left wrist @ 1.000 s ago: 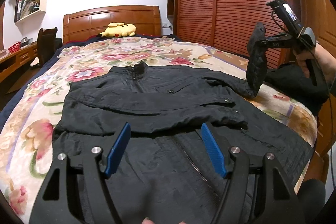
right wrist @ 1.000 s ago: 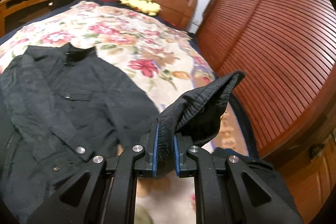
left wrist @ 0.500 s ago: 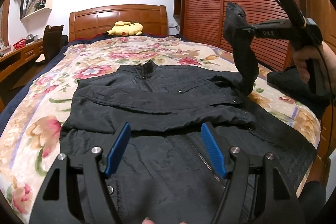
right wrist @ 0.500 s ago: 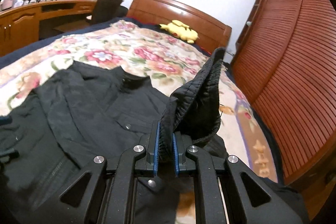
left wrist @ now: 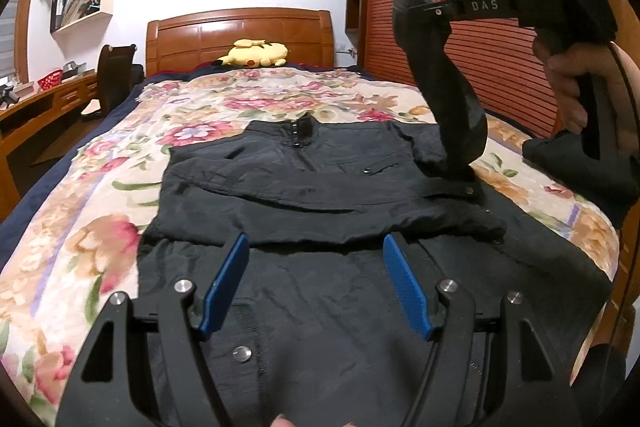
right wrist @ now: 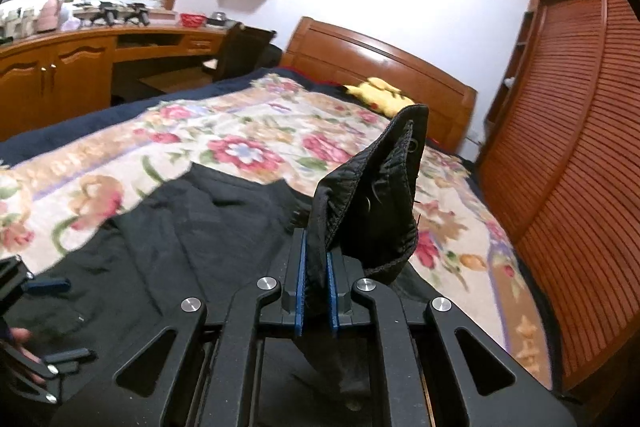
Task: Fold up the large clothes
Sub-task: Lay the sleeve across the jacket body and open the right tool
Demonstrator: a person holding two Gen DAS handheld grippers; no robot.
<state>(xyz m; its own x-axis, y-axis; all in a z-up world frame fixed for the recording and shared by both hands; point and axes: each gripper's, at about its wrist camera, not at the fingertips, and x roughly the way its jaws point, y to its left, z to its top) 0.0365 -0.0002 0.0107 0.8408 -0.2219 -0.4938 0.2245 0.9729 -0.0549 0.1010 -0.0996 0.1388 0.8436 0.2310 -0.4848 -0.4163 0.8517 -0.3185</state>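
The black jacket (left wrist: 304,195) lies long on the bed (left wrist: 80,211), collar toward the headboard (left wrist: 240,35). The right hand-held gripper (right wrist: 316,291) pinches its sleeve (right wrist: 372,195), lifted up. The left hand-held gripper (left wrist: 316,279) hangs wide apart above the jacket's bottom part, holding nothing.

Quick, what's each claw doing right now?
Left claw: open, holding nothing, above the black jacket.
Right claw: shut on the jacket's sleeve, lifted up.
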